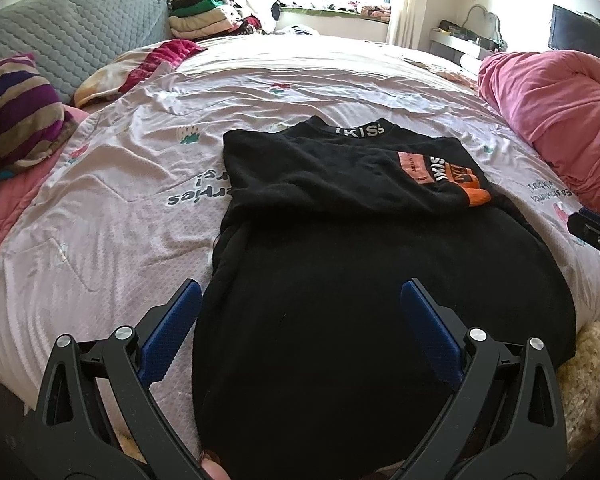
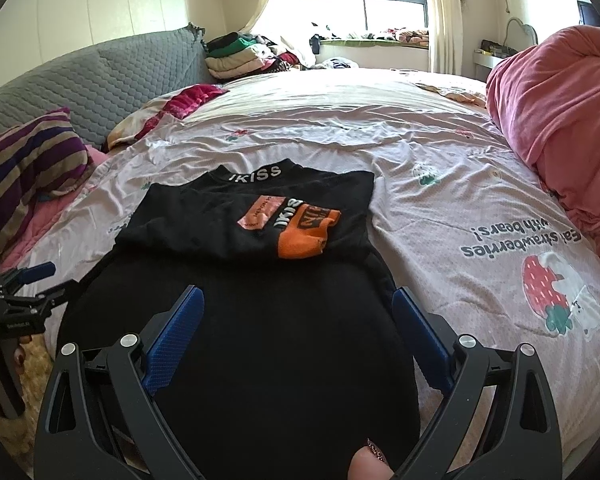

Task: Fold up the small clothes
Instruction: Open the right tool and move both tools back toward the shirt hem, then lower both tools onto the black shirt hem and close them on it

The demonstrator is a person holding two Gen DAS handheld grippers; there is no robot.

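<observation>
A black top lies on the bed, with two wide-open grabbers near its bottom edge.

In the left wrist view, the left gripper (image 1: 300,292) is at the bottom of the frame, its blue fingers (image 1: 172,332) spread far apart and holding nothing. The black top (image 1: 340,264) fills the middle, its near part between the fingers, its sleeves folded across the chest, its collar toward the top. It rests on the pale bed sheet (image 1: 120,200). The right gripper (image 1: 596,236) peeks in at the right edge; I cannot tell there how open it is.

In the right wrist view, the right gripper (image 2: 298,300) is spread wide and empty at the bottom, with the black top (image 2: 240,320) between its fingers. The left gripper (image 2: 24,292) is at the left edge, beside the top's lower left side. A pink blanket (image 2: 560,120) is piled at the upper right.
</observation>
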